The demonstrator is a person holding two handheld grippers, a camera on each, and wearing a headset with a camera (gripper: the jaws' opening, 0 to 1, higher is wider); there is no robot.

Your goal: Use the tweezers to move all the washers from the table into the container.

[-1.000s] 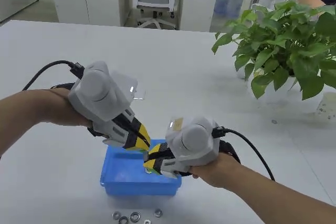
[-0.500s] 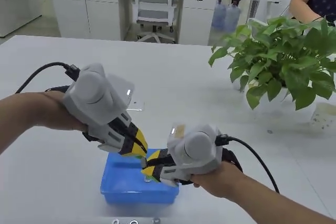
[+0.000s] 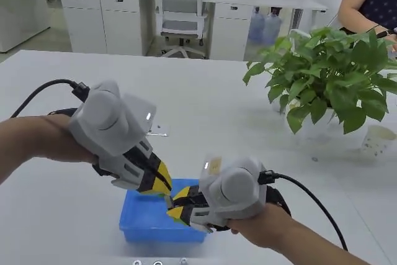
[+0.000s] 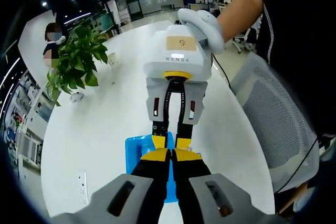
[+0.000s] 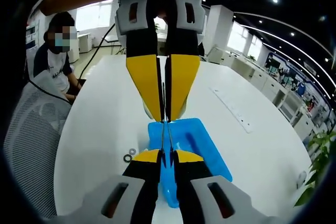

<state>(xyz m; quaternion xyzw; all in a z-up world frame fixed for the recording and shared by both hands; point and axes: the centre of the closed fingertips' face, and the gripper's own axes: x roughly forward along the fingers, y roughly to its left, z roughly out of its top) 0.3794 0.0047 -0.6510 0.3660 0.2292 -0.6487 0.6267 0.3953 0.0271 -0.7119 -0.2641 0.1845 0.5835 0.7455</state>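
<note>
Blue container [image 3: 146, 218] sits on the table [image 3: 205, 103], with washers [image 5: 127, 157] just beside its near edge. Above it, the left hand-held gripper [image 3: 166, 189] and right hand-held gripper [image 3: 172, 204] both clamp closed on the tweezers [image 5: 166, 129]. The next move is probably to lower the tips onto a washer.

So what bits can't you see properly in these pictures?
The washers: head view, cut off by the bottom edge, so no counting them.
Inside of the blue container: head view, the left gripper and right gripper cover part of it.
The tweezers: right gripper view, just a thin sliver between the fingers; whether they grip a washer is too small to tell.
</note>
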